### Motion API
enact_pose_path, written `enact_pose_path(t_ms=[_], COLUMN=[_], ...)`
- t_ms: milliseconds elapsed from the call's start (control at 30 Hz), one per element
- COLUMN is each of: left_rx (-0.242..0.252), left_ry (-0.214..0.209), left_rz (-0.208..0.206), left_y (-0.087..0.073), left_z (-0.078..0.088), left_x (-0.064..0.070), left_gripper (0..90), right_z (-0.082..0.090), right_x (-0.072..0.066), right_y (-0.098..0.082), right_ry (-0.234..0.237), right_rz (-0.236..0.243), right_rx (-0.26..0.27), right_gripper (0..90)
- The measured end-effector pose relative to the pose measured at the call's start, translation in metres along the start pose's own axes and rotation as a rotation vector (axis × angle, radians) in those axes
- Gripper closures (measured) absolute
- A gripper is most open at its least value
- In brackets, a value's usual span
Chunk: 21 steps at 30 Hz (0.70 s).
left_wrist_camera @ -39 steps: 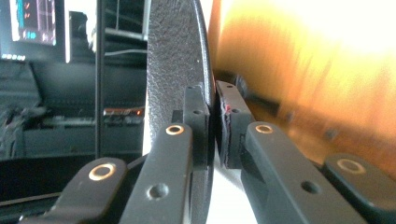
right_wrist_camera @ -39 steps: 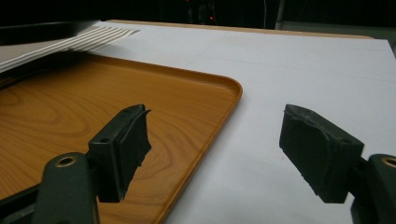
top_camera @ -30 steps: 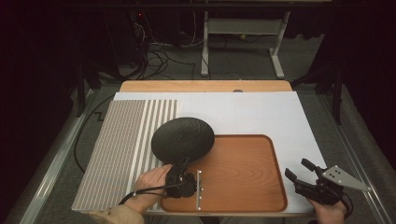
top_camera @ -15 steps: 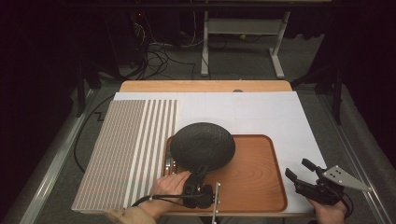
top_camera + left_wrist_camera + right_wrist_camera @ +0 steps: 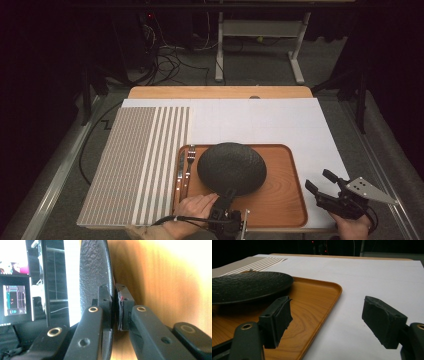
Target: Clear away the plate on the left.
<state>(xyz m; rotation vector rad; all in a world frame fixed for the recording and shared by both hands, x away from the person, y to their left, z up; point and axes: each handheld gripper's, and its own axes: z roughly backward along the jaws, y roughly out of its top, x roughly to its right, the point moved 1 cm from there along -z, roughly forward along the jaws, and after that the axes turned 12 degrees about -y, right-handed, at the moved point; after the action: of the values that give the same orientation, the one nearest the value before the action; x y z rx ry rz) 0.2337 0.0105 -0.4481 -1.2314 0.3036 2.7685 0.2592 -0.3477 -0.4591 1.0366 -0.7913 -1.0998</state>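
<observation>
left gripper: clamps rim of black plate above wooden tray | fork, knife beside plate, on tray | right gripper: wide, holds nothing

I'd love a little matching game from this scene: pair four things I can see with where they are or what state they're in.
Things:
1. plate
2. fork
3. placemat
4. right gripper

States:
a. striped, left of the tray
b. open, holding nothing
c. pinched at its rim by the left gripper
d. lying on the tray's left edge beside a knife

Pairs: 1-c, 2-d, 3-a, 4-b
</observation>
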Motion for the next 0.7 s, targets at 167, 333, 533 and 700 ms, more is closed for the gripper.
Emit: enact_pose_path(t_ms=[167,333,533,700], left_rx=[0.006,0.024,0.04,0.042], left_ry=[-0.016,-0.035,-0.026,-0.047], left_rz=[-0.042,-0.076,-0.103,-0.102], left_y=[0.009,0.019,0.027,0.027], left_z=[-0.001,-0.006,-0.012,-0.014], left_x=[0.008,0.016,0.028,0.029], left_gripper=[81.6,81.4,78.2,76.0], right_z=[0.0,-0.002,0.0,-0.001], right_x=[0.001,0.001,0.002,0.0], right_y=[0.0,0.0,0.0,0.0], right_ry=[0.007,0.013,0.021,0.026], right_rz=[-0.011,-0.009,-0.021,-0.01], right_rx=[-0.003,-0.001,0.01,0.0], right_gripper=[23.9,24.0,24.1,24.2])
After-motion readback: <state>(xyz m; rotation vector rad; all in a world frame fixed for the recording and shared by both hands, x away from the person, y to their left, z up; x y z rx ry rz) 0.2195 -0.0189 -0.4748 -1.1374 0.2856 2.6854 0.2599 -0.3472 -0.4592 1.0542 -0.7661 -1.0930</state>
